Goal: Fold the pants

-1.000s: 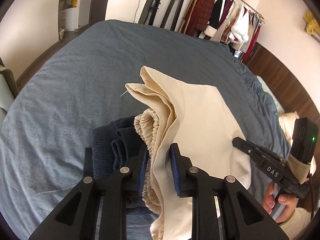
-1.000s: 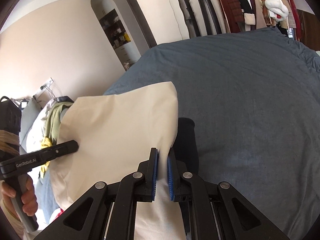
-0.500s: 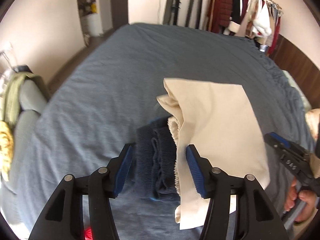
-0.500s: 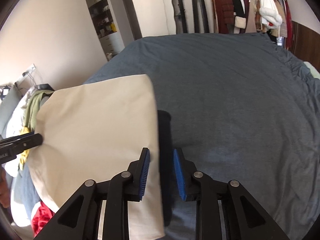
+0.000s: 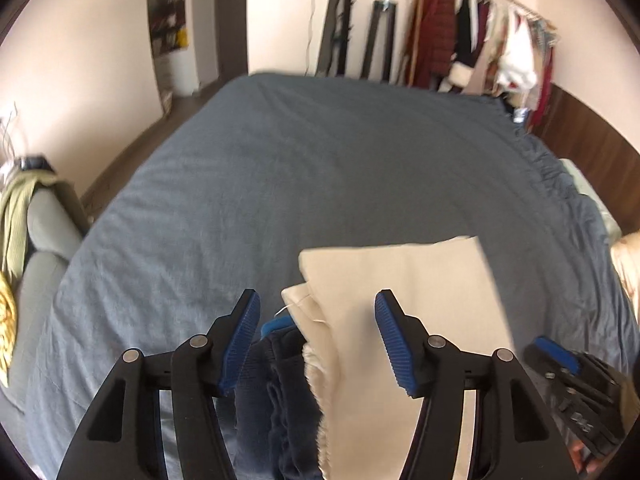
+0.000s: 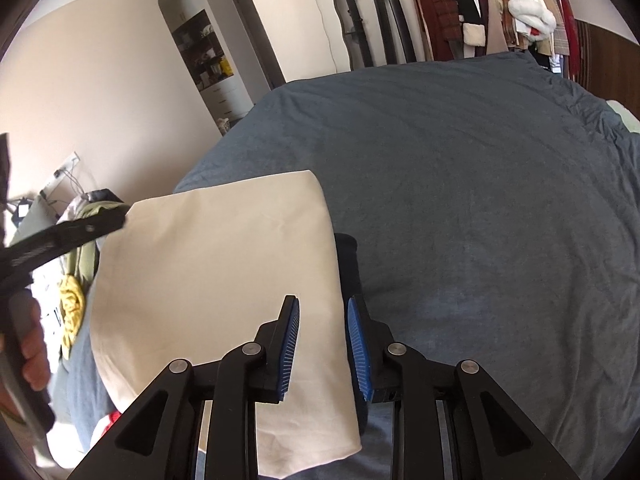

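On the bed [image 5: 320,168], covered by a grey-blue sheet, one pair of cream pants [image 5: 404,304] lies folded into a flat rectangle, partly on top of one folded dark navy garment [image 5: 276,392] whose edge shows beside it. Two grippers are in view, one per hand. Seen from the left wrist, the left gripper [image 5: 316,336] has its jaws spread wide and released; they have just been opening, and both blue pads stand clear of the cloth. Between them lie the gathered waistband edge of the cream pants and the navy garment, with the pants reaching past the right-hand pad toward the right gripper [image 5: 560,360], which shows at the lower right of that view. From the right wrist, the right gripper [image 6: 322,344] has its jaws parted a little, having just been opening over the last second; the long folded edge of the cream pants [image 6: 216,272] runs between the pads, and neither pad presses on it, so the cloth rests loose. The navy garment [image 6: 348,264] peeks out just beyond that edge. At the left of that view, one hand [image 6: 28,344] grips the handle of the left gripper, whose black tip reaches the far corner of the pants. One rack of hanging clothes [image 5: 480,48] stands along the wall beyond the bed.
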The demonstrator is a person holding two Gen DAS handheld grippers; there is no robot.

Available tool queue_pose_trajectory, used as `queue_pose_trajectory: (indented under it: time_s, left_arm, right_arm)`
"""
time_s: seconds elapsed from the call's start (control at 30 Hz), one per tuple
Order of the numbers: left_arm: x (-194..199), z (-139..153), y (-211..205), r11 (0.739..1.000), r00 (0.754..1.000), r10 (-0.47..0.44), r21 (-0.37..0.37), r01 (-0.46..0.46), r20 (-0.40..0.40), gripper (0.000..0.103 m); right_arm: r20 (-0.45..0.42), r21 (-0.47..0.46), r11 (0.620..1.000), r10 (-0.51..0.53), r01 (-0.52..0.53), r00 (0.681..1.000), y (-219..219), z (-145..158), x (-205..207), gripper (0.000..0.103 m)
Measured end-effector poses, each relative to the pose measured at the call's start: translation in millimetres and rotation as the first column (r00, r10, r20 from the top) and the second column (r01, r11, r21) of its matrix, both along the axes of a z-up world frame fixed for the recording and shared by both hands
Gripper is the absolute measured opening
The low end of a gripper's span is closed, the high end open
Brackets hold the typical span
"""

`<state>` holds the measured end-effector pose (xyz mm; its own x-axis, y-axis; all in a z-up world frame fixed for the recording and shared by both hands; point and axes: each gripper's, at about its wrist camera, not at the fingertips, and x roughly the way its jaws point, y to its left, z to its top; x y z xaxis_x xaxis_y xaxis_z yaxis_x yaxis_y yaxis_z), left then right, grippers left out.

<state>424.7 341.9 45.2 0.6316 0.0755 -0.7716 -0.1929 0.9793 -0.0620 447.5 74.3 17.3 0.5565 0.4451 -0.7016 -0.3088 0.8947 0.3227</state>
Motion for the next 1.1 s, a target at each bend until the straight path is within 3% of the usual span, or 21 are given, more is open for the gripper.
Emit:
queue_pose_trajectory:
  time_s: [0.13, 0.23, 0.37, 0.4, 0.47, 0.6, 0.67, 0.83, 0.97, 1.1]
  left_arm:
    - [-1, -7, 11, 0.998, 0.998, 0.06, 0.021, -0.06, 0.002, 0.061]
    - [-9, 3, 10, 0.988, 0.992, 0.117, 0.092, -0.12, 0.042, 0.06]
    - [-35, 20, 0, 0.978, 0.988, 0.122, 0.159, -0.137, 0.097, 0.063]
    - [-41, 24, -4, 0.978, 0.988, 0.112, 0.162, -0.129, 0.106, 0.065]
    - [-58, 32, -17, 0.981, 0.989, 0.075, 0.168, -0.097, 0.129, 0.066]
    - [-94, 46, -51, 0.985, 0.983, -0.001, 0.169, -0.03, 0.185, 0.083]
    - [-111, 50, -71, 0.985, 0.978, -0.04, 0.17, 0.005, 0.206, 0.088]
    - [-147, 52, -117, 0.982, 0.967, -0.1, 0.181, 0.057, 0.235, 0.094]
    - [-176, 45, -152, 0.981, 0.951, -0.129, 0.178, 0.08, 0.28, 0.098]
    - [-196, 35, -178, 0.974, 0.936, -0.158, 0.208, 0.095, 0.316, 0.102]
  right_arm:
    - [-0.014, -0.02, 1.0, -0.022, 0.022, 1.0, 4, -2, 6, 0.026]
    - [-0.01, -0.034, 0.999, -0.029, 0.028, 1.0, 6, -2, 7, 0.026]
    - [-0.007, -0.039, 0.999, -0.039, 0.039, 0.999, 1, 0, 9, 0.027]
    - [-0.001, -0.041, 0.998, -0.039, 0.039, 0.999, -1, 2, 9, 0.029]
    - [0.018, -0.043, 0.998, -0.041, 0.042, 0.999, -7, 7, 5, 0.046]
    - [0.084, -0.033, 0.998, -0.051, 0.054, 0.995, -25, 23, -11, 0.059]
    - [0.116, -0.034, 0.998, -0.053, 0.057, 0.992, -35, 33, -23, 0.07]
    - [0.215, -0.091, 0.994, -0.043, 0.064, 0.976, -61, 53, -64, 0.086]
    - [0.276, -0.107, 0.991, -0.048, 0.08, 0.96, -86, 60, -96, 0.093]
    - [0.294, -0.124, 0.988, -0.051, 0.091, 0.955, -110, 54, -121, 0.094]
